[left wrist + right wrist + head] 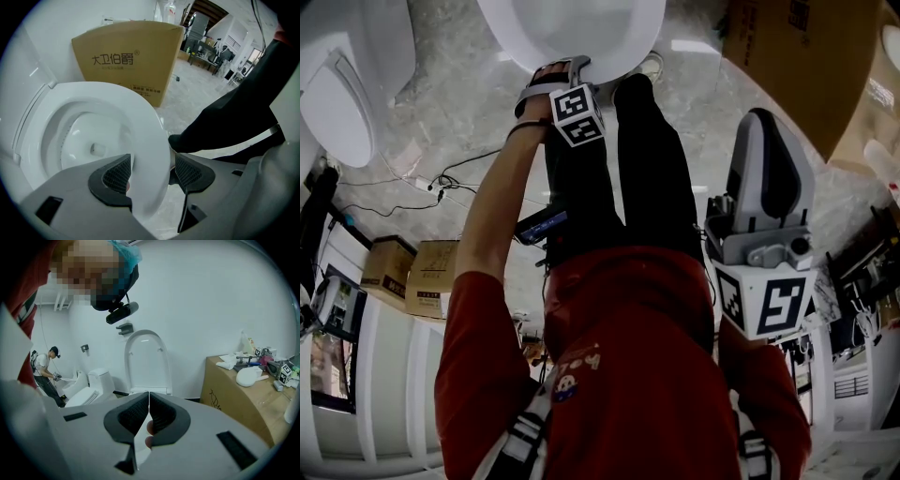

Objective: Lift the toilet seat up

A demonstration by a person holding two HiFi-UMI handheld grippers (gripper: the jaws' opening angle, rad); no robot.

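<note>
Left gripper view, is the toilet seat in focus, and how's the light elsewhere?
Left gripper view: the toilet seat goes soft close to the left gripper, while the cardboard box print stays sharp. Head view: lamp glare on the floor. Right gripper view: even light, lines bowed by the wide lens.

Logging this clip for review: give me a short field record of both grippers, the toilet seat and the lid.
left gripper: jaws clamped on the toilet seat at its front rim
right gripper: shut, empty, held away from the toilet
toilet seat: low over the bowl, not against the lid
lid: upright
task state: lift not yet done
</note>
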